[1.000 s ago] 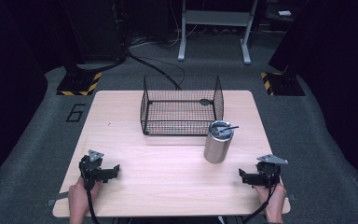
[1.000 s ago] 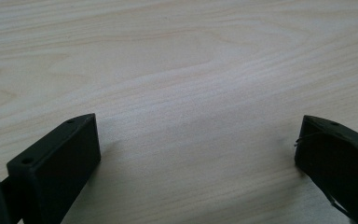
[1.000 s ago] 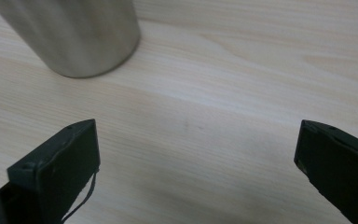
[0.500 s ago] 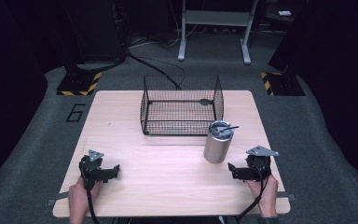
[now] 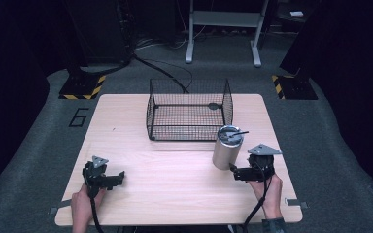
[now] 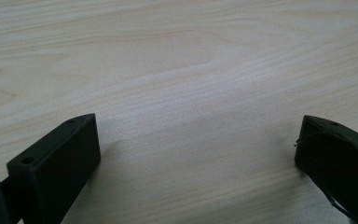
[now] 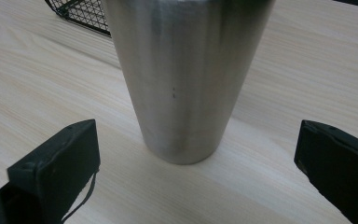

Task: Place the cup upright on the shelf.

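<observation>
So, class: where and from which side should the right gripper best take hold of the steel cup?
Probably the lower wall of the steel cup, approached level from its right, where the right gripper already faces it with jaws open wide. The cup stands upright and narrows toward its base, so the jaws span it most easily low down. Something dark lies across the rim, so avoid the top.

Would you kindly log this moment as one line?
right gripper: open, facing steel cup | left gripper: open, over bare table | wire basket: untouched
</observation>
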A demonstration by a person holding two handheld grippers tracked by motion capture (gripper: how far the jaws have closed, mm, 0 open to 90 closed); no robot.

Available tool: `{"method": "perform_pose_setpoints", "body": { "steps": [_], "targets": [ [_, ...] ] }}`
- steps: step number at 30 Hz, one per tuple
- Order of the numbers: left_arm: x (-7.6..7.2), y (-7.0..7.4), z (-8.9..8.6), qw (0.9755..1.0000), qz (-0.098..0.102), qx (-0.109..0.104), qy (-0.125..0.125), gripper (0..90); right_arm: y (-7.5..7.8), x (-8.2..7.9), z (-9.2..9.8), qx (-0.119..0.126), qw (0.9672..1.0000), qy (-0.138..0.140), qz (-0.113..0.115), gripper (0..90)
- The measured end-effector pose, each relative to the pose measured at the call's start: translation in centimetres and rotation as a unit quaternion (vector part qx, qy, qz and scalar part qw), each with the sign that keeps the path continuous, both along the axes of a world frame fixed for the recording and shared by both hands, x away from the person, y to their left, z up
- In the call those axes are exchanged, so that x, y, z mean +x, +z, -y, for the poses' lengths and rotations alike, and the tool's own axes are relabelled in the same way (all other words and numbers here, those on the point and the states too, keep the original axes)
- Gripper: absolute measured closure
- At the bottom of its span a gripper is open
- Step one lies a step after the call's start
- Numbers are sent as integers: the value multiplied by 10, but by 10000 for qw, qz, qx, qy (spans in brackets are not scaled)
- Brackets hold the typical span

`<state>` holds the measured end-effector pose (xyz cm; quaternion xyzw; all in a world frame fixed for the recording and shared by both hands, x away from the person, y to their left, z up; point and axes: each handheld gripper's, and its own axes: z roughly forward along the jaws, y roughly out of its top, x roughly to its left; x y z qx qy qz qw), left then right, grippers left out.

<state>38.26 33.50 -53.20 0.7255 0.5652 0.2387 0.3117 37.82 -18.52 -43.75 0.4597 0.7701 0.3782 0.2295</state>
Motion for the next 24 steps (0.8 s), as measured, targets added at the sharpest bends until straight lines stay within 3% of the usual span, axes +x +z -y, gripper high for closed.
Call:
{"method": "perform_pose_setpoints", "body": {
  "steps": [13, 20, 24],
  "targets": [
    [0, 0, 0, 10000, 5, 4, -3, 0, 10, 25, -16, 78, 9999, 26, 125, 0],
    [0, 0, 0, 10000, 0, 0, 1, 0, 18, 37, -26, 113, 9995, -69, 304, 0],
    [0, 0, 0, 10000, -1, 1, 0, 0, 20, 43, -29, 126, 9995, -100, 282, 0]
  ]
}}
